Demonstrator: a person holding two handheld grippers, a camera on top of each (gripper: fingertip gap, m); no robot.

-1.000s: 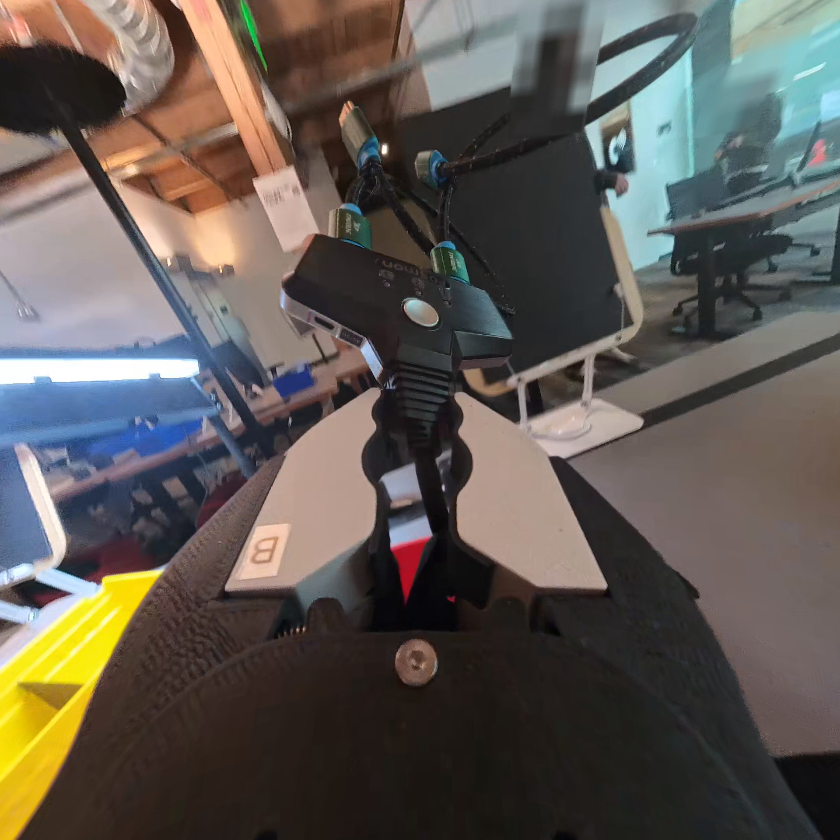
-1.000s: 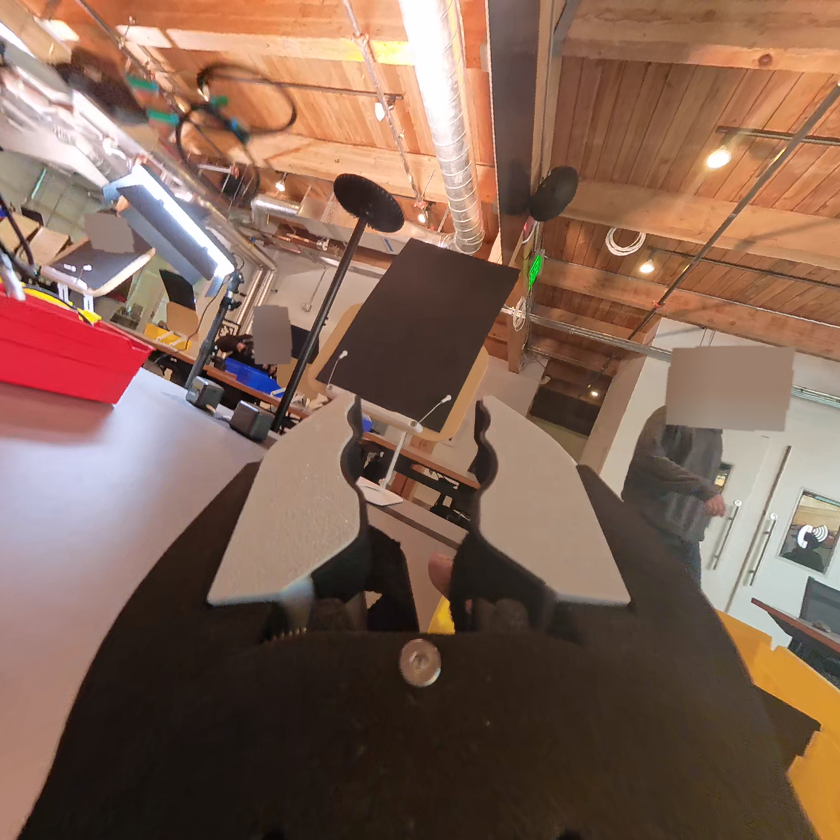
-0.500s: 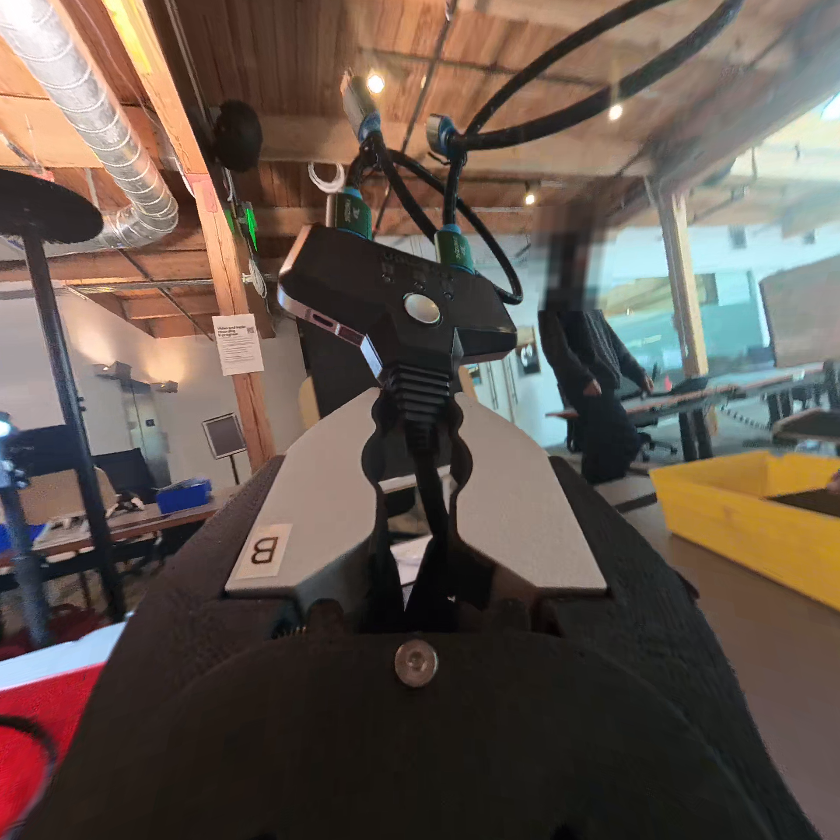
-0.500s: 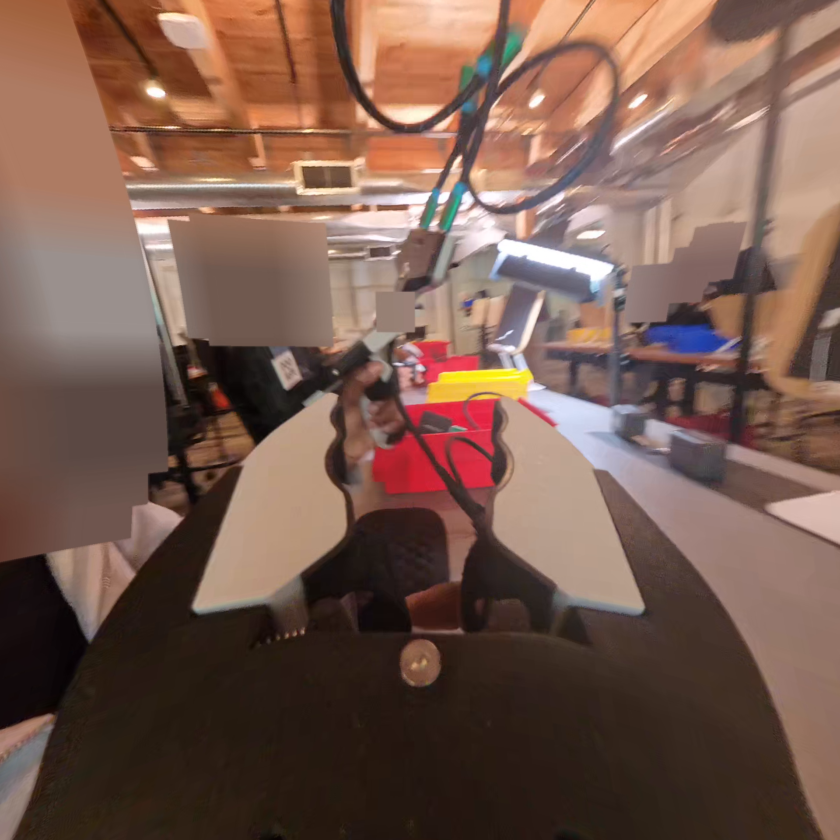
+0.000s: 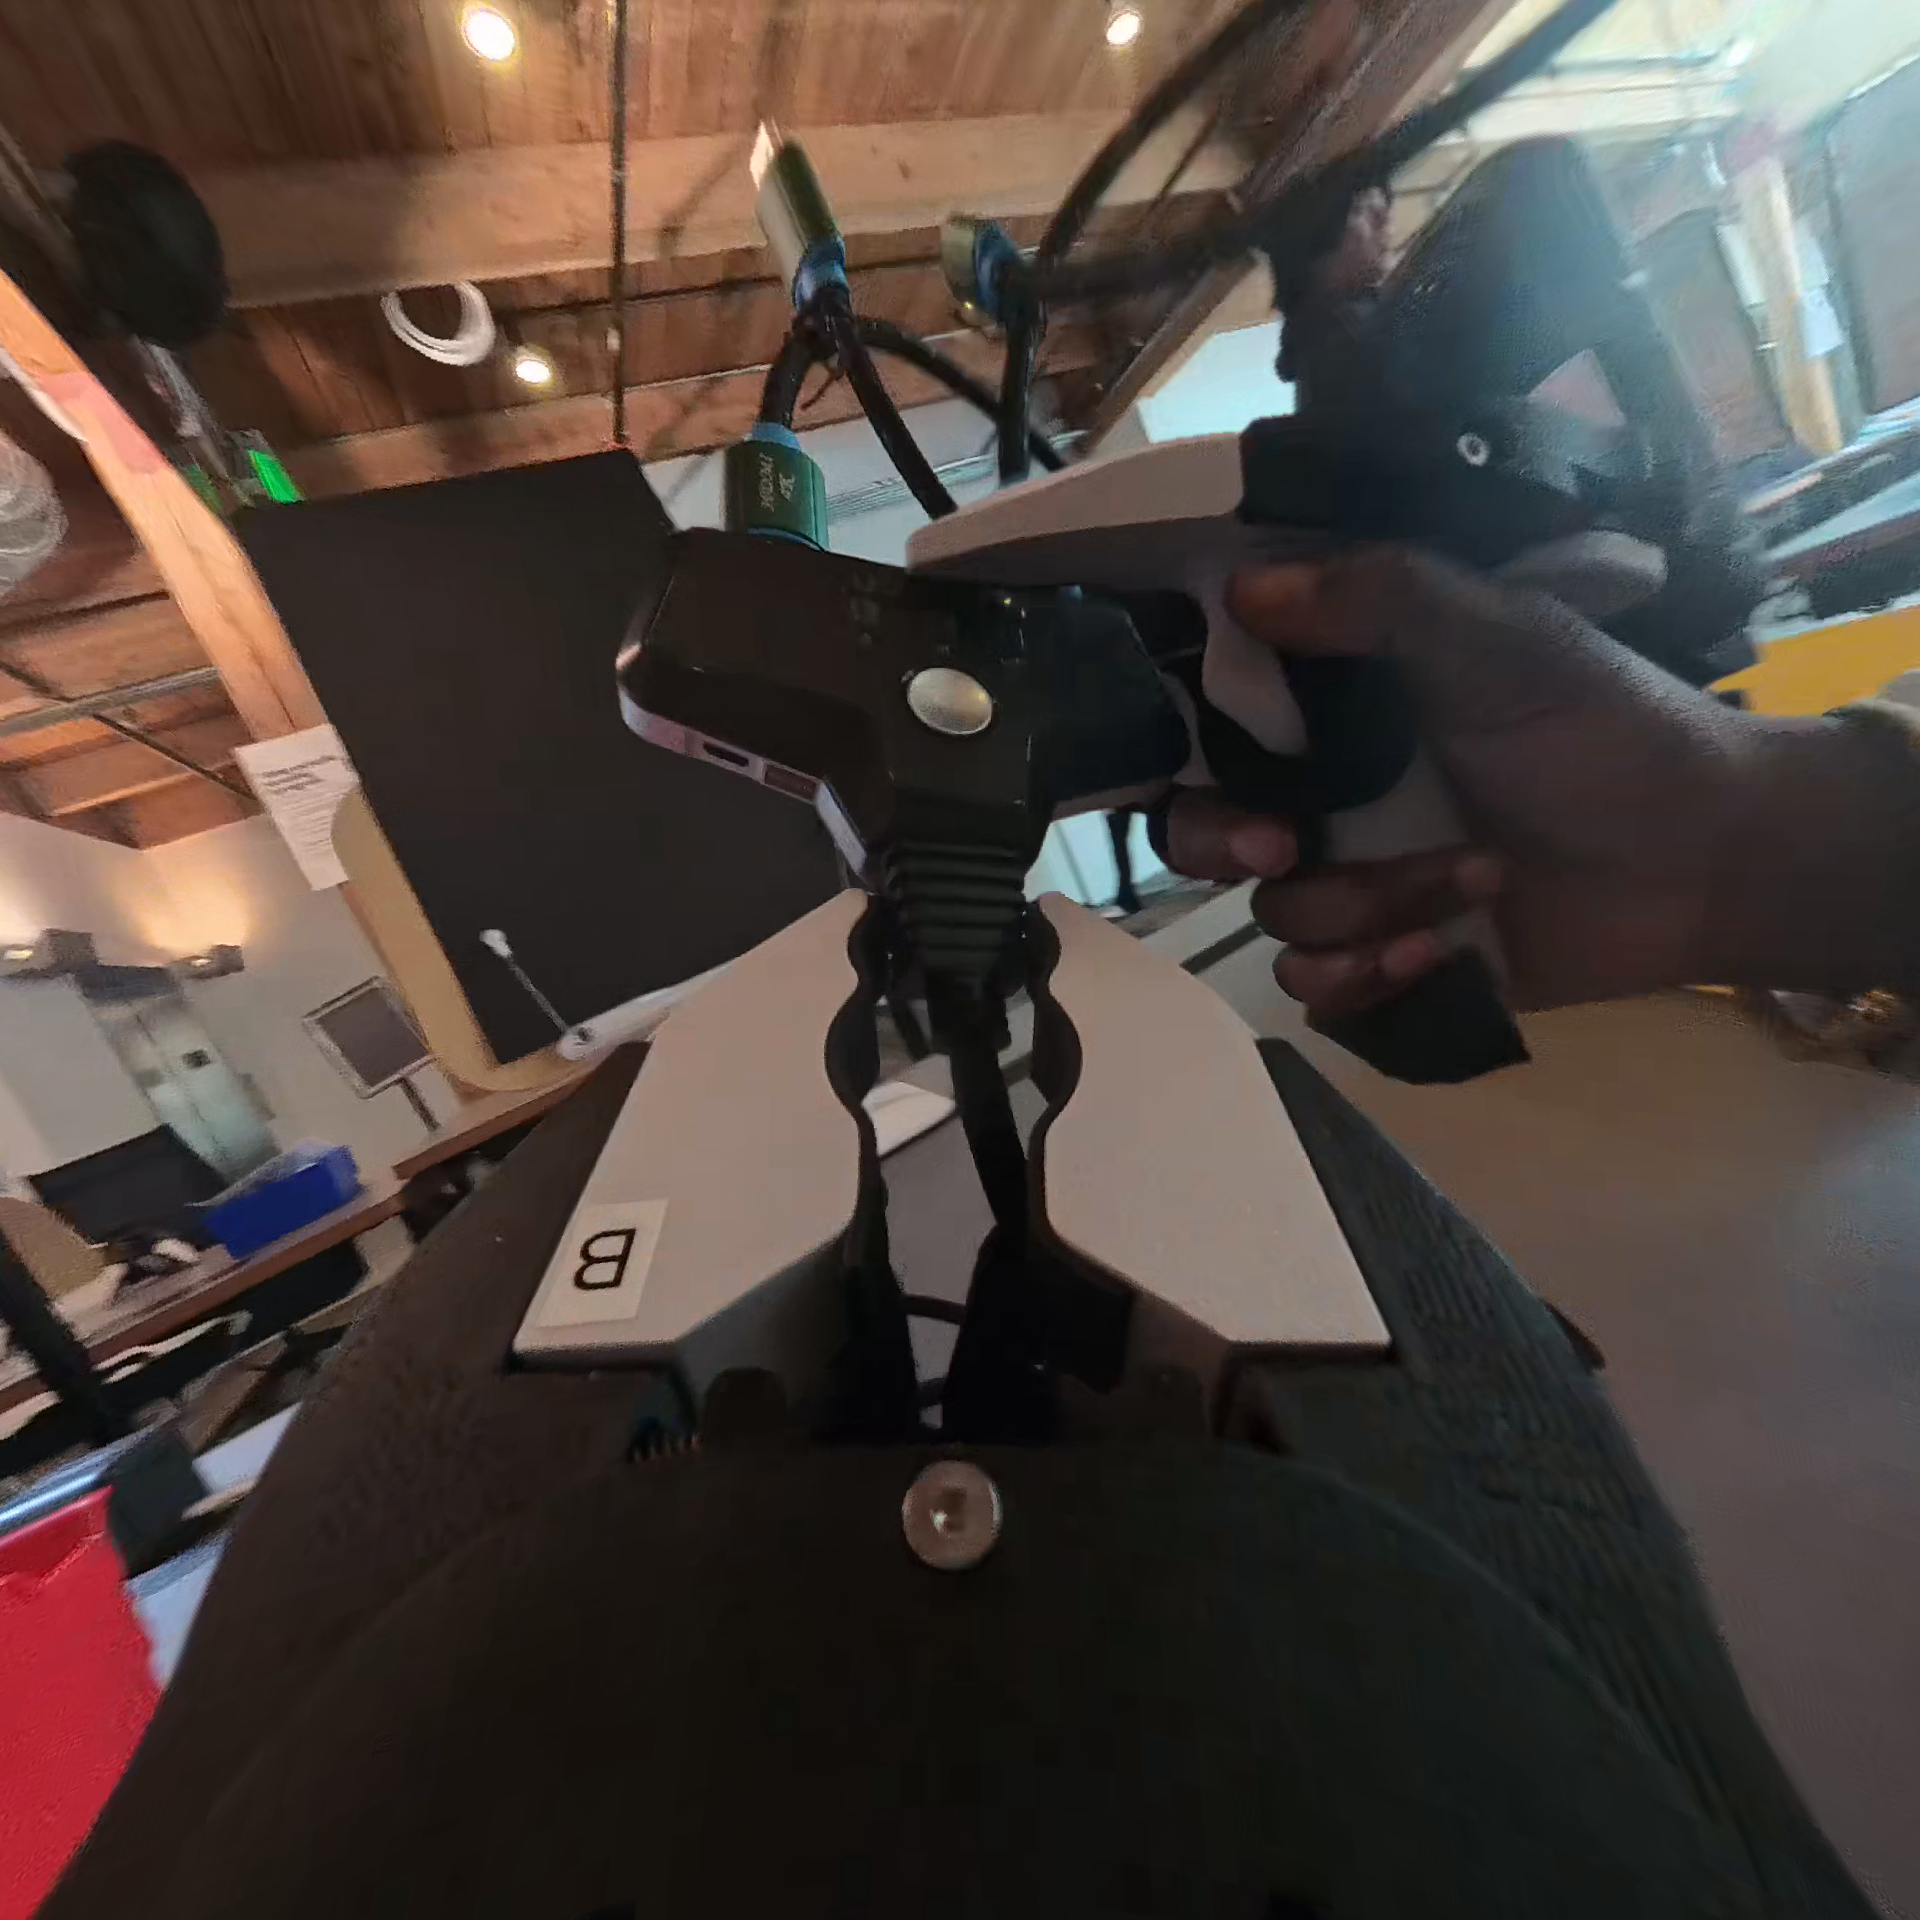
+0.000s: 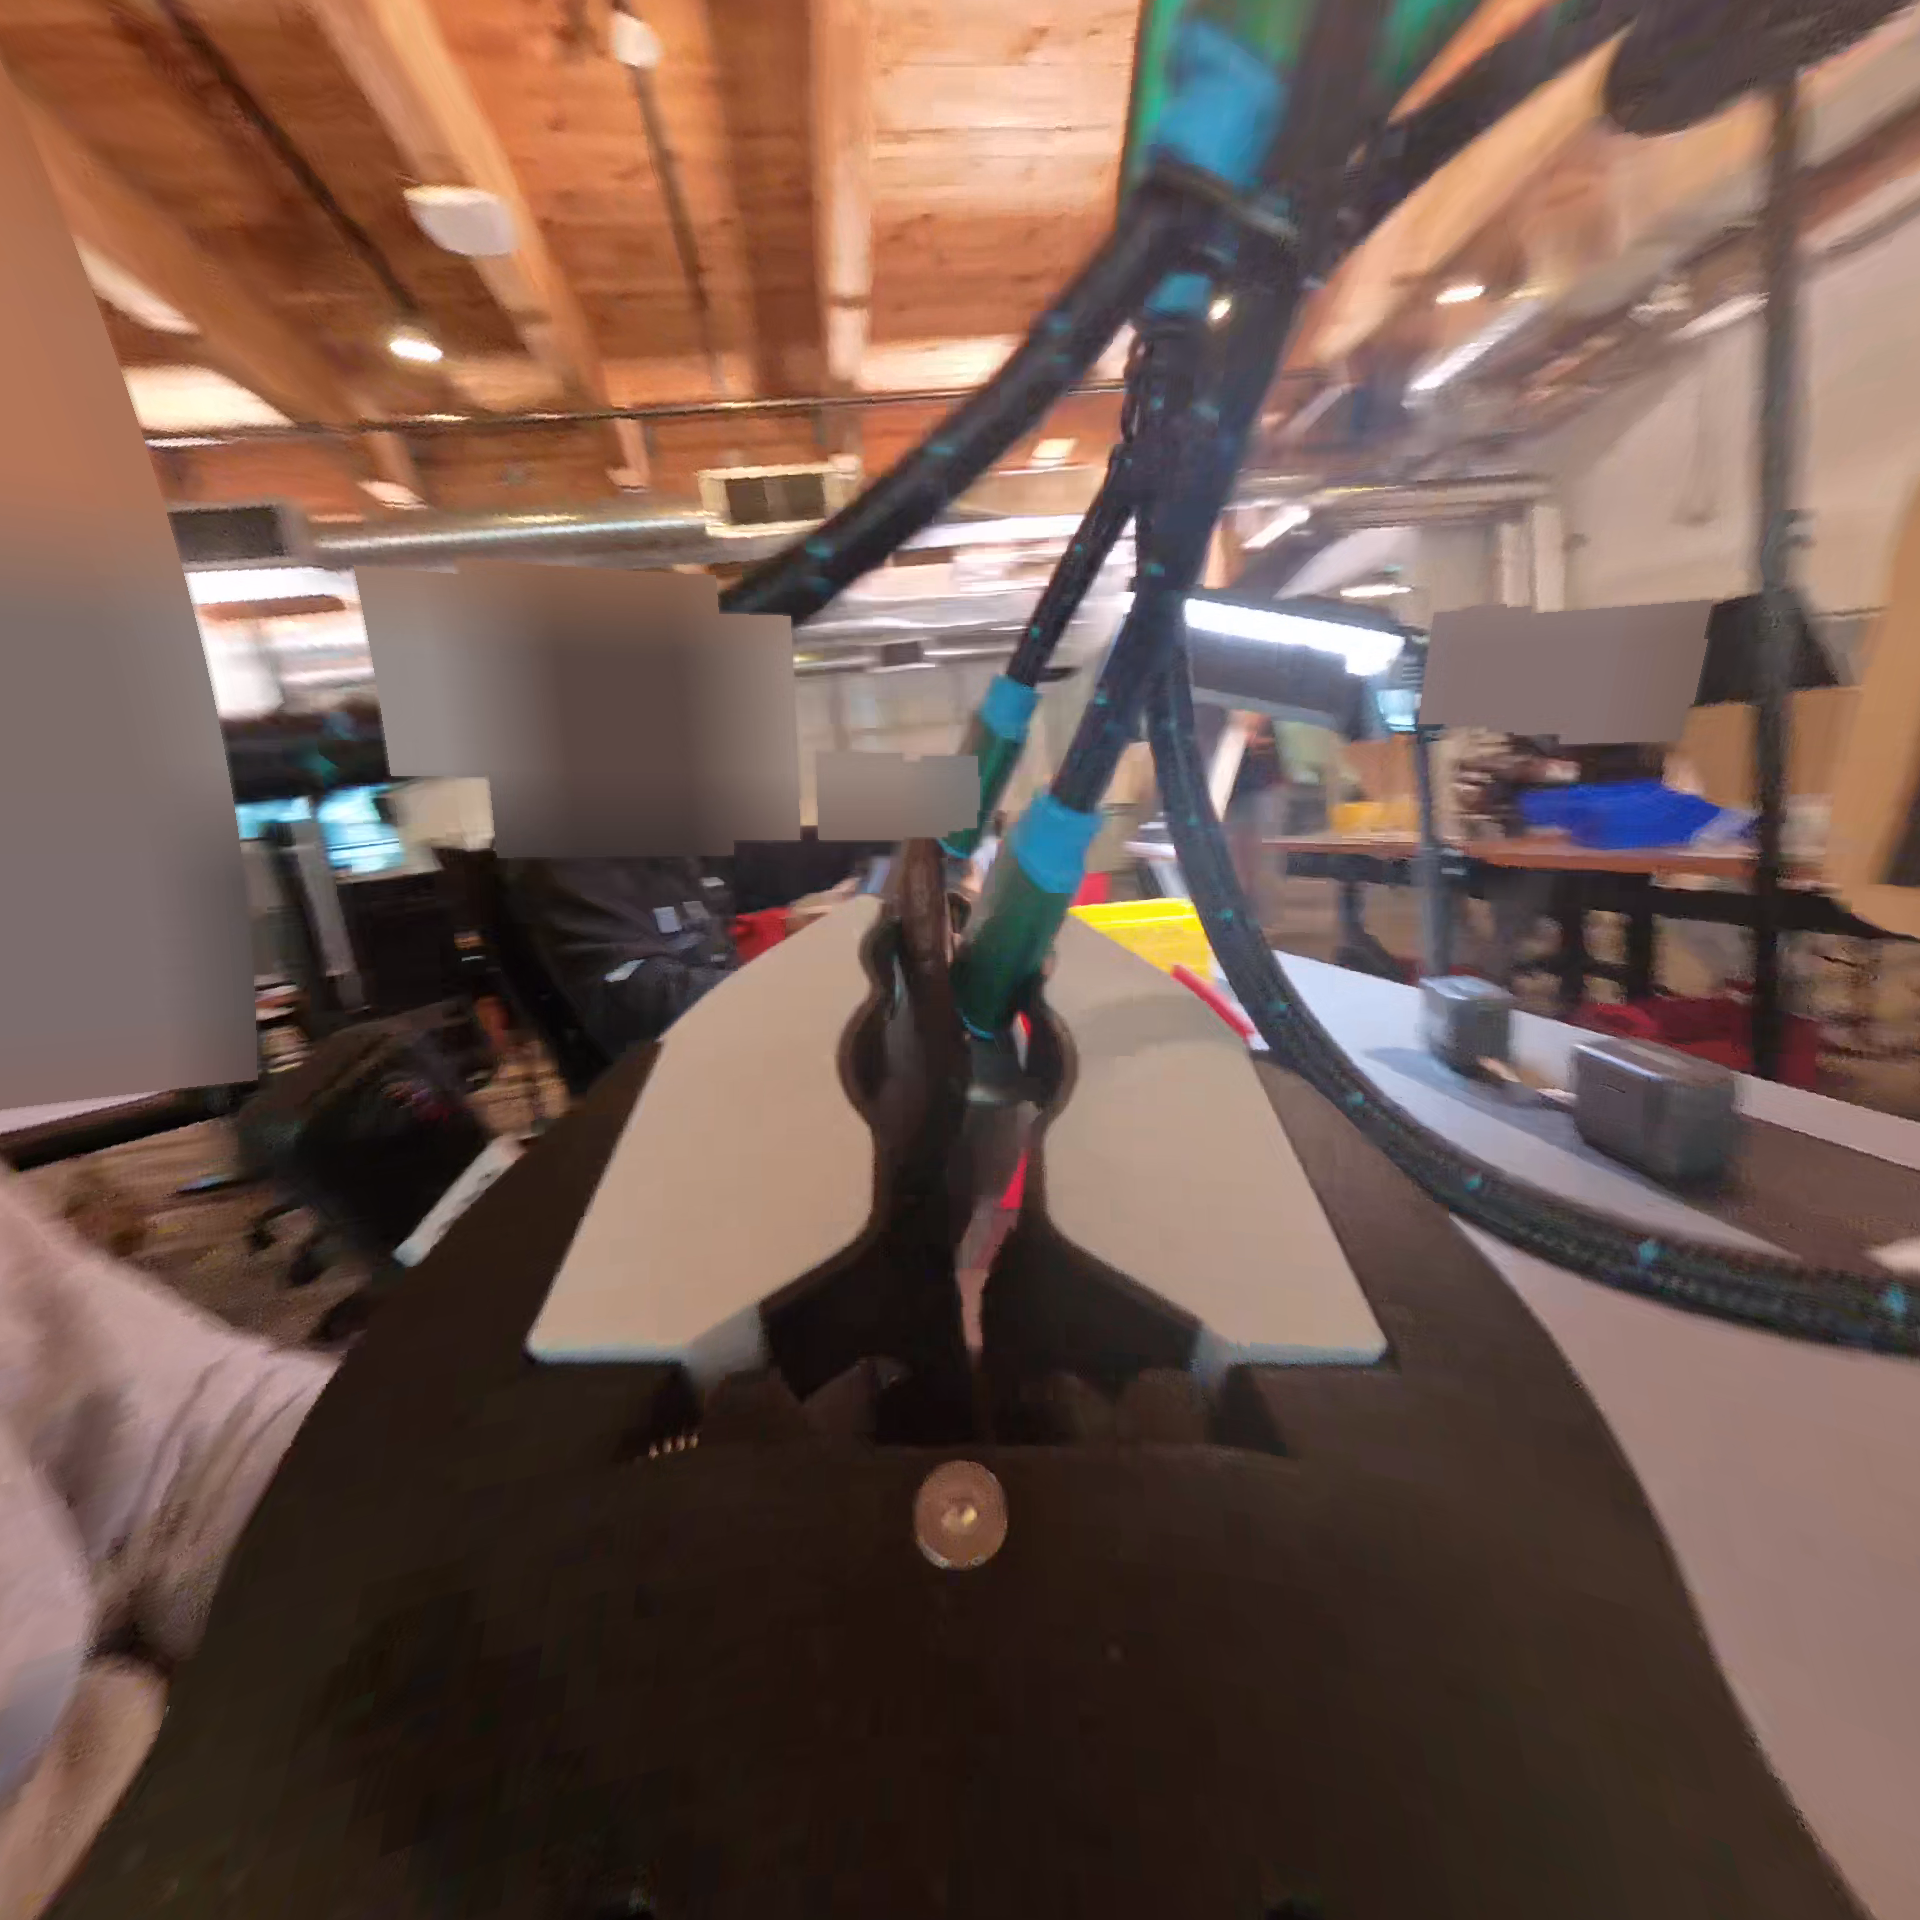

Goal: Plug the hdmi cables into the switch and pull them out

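My left gripper (image 5: 956,935) is shut on the ribbed cable neck of the black HDMI switch (image 5: 883,686) and holds it up in the air. A green HDMI plug (image 5: 774,488) sits in the switch's left port. Two loose plug ends (image 5: 790,197) stick up above it on braided black cables. My right gripper (image 6: 961,961) is closed around the other green HDMI plug (image 6: 1013,935) at the switch's right port. In the left wrist view its grey finger (image 5: 1070,499) covers that port, and a hand (image 5: 1558,810) holds its handle.
Braided cable (image 6: 1351,1122) loops over the grey table (image 6: 1662,1455), which carries two small grey blocks (image 6: 1652,1107). A yellow bin (image 6: 1138,930) stands beyond, a red bin (image 5: 52,1662) at the lower left, and a black panel on a stand (image 5: 499,727) behind the switch. People stand in the background.
My right gripper has swung round to the switch and closed from open onto the right plug. My left gripper has kept its hold while turning the switch.
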